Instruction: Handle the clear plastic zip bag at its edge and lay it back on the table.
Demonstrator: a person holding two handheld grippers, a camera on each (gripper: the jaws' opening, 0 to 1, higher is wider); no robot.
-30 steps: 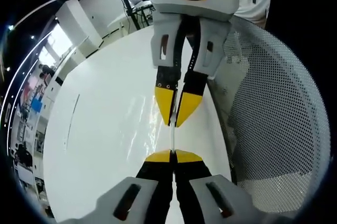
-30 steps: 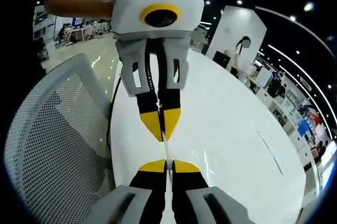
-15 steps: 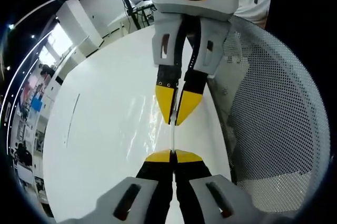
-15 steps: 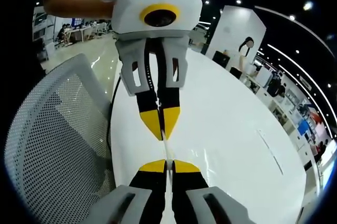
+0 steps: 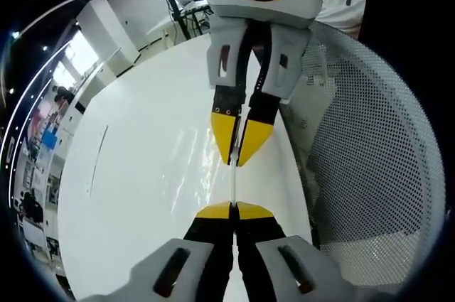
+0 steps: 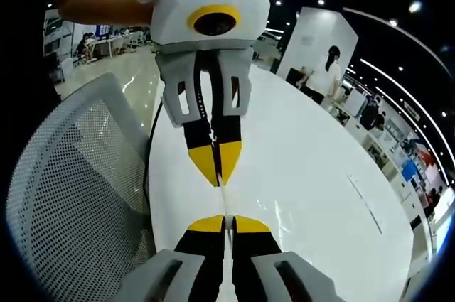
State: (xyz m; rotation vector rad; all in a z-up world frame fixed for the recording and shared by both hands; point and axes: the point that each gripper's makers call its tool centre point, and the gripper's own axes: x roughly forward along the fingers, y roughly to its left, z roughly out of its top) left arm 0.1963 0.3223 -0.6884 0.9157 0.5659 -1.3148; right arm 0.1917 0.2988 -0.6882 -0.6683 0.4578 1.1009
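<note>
- Overhead, we hold the clear zip bag (image 5: 232, 185) stretched edge-on between our two grippers, so it reads as a thin pale line running straight from one pair of tips to the other; that line is its long axis.
- Our left gripper (image 5: 232, 210) has its jaws pressed together on one end of the bag's edge, and our right gripper (image 6: 225, 223) is closed the same way on the opposite end.
- Below lies the white table (image 5: 142, 174), its rounded edge close beside the grippers, with broad bare surface on the far side.
- Just past that edge stands a white mesh chair (image 5: 370, 167).
</note>
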